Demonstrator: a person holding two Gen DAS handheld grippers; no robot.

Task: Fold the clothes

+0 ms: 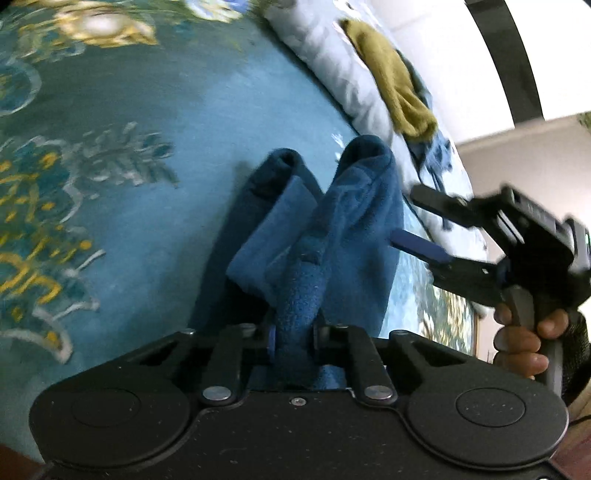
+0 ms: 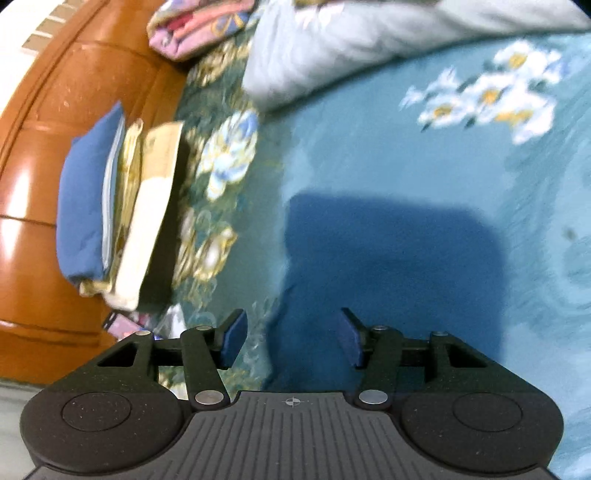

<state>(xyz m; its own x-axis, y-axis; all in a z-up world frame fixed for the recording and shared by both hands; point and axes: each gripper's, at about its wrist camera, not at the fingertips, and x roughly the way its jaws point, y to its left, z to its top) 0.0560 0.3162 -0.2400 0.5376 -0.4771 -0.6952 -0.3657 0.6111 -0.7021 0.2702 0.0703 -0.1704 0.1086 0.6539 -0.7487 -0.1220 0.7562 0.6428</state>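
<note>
Dark blue fleece garment (image 1: 332, 229): deep navy in folds, brighter royal blue where light hits. Teal bedspread w/ floral print (image 1: 177, 122): plain blue-green centre, gold & white flower motifs at 9 and 11 o'clock in left wrist view; white-yellow blooms at 1 o'clock in right wrist view. Olive-yellow cloth (image 1: 395, 81) at 1 o'clock on pale grey-white quilt (image 1: 332, 55). Black plastic right gripper (image 1: 424, 225) w/ blue pads. Black left gripper (image 1: 293, 332). Glossy orange-brown wooden headboard (image 2: 55, 110) at 10 o'clock. Blue, gold & cream folded stack (image 2: 122, 206) at 9 o'clock. Pink-purple patterned bundle (image 2: 199, 26) at 11 o'clock.
</note>
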